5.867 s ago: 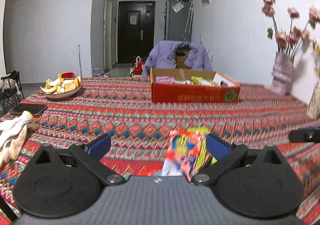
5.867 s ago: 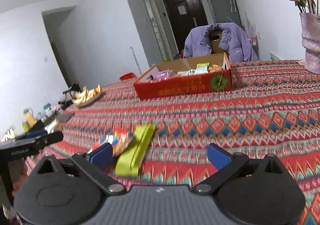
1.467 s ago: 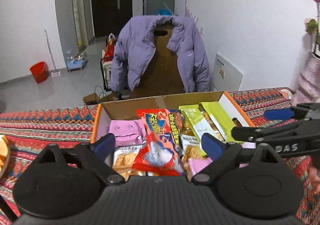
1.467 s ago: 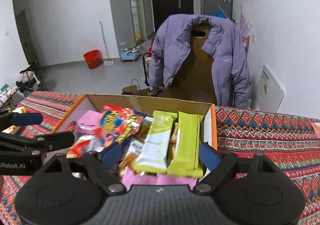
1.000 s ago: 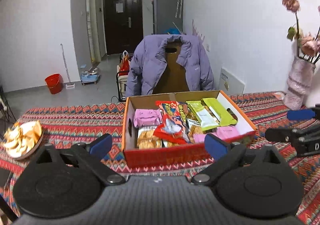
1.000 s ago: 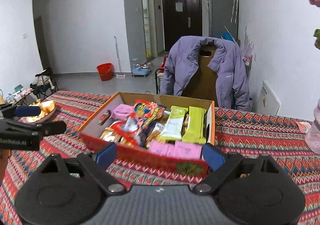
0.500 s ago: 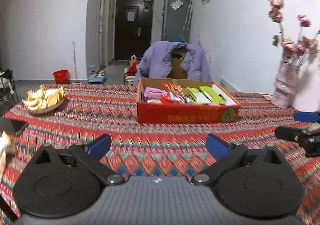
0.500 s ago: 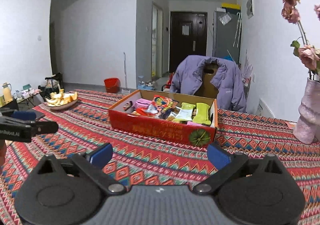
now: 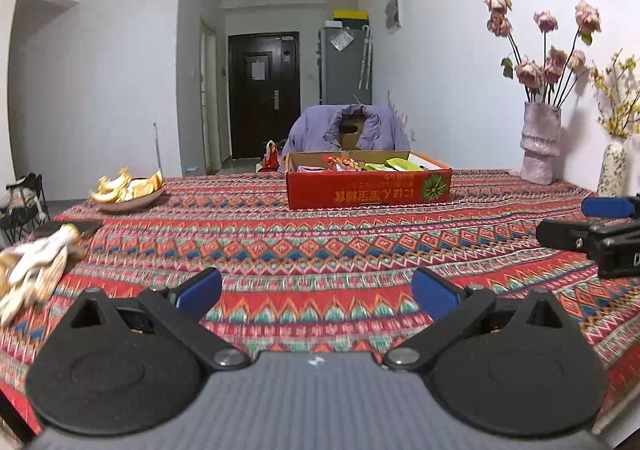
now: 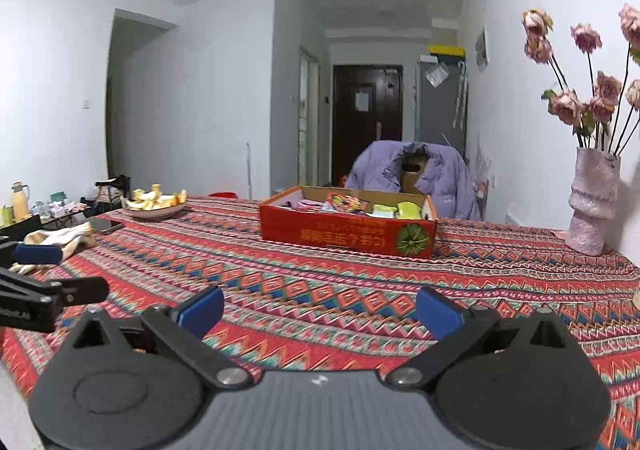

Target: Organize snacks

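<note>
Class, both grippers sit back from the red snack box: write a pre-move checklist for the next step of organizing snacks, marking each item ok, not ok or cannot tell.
1. Left gripper jaws open, nothing between them: ok.
2. Right gripper jaws open, nothing between them: ok.
3. Red snack box upright on the tablecloth: ok.
4. Snack packets lie inside the box: ok.
5. No loose snack on the cloth between grippers and box: ok.
6. Room left in the box: cannot tell.
</note>
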A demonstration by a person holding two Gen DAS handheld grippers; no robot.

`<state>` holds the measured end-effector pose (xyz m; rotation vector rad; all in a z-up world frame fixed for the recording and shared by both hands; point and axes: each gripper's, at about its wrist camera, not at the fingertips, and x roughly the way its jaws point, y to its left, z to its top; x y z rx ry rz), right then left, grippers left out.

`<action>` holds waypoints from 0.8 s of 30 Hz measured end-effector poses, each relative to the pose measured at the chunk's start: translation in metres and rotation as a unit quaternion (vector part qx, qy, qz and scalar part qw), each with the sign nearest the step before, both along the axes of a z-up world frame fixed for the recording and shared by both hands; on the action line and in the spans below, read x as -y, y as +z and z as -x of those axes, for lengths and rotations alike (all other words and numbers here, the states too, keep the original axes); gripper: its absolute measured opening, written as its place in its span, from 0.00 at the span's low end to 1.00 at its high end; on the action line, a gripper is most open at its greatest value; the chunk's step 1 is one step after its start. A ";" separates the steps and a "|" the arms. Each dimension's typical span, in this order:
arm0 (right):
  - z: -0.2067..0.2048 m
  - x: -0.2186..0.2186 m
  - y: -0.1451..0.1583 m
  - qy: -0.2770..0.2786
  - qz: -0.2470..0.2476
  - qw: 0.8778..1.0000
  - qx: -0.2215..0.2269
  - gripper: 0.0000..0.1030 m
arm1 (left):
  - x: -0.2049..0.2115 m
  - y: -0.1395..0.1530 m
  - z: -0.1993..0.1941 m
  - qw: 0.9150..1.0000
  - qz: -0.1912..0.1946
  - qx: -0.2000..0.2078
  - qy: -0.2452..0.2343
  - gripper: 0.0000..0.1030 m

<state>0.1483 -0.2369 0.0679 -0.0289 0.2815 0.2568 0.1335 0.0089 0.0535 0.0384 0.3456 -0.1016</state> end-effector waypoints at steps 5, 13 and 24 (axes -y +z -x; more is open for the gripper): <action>0.053 -0.014 -0.009 -0.012 0.008 0.999 0.040 1.00 | -0.009 -0.013 0.039 1.000 0.015 0.006 0.025 1.00; 0.115 -0.019 -0.033 -0.009 -0.031 0.999 0.025 1.00 | -0.019 -0.026 0.104 0.998 0.030 0.029 0.045 1.00; 0.144 -0.023 -0.051 -0.018 -0.024 0.999 0.022 1.00 | -0.010 -0.037 0.117 0.999 -0.002 0.025 0.041 1.00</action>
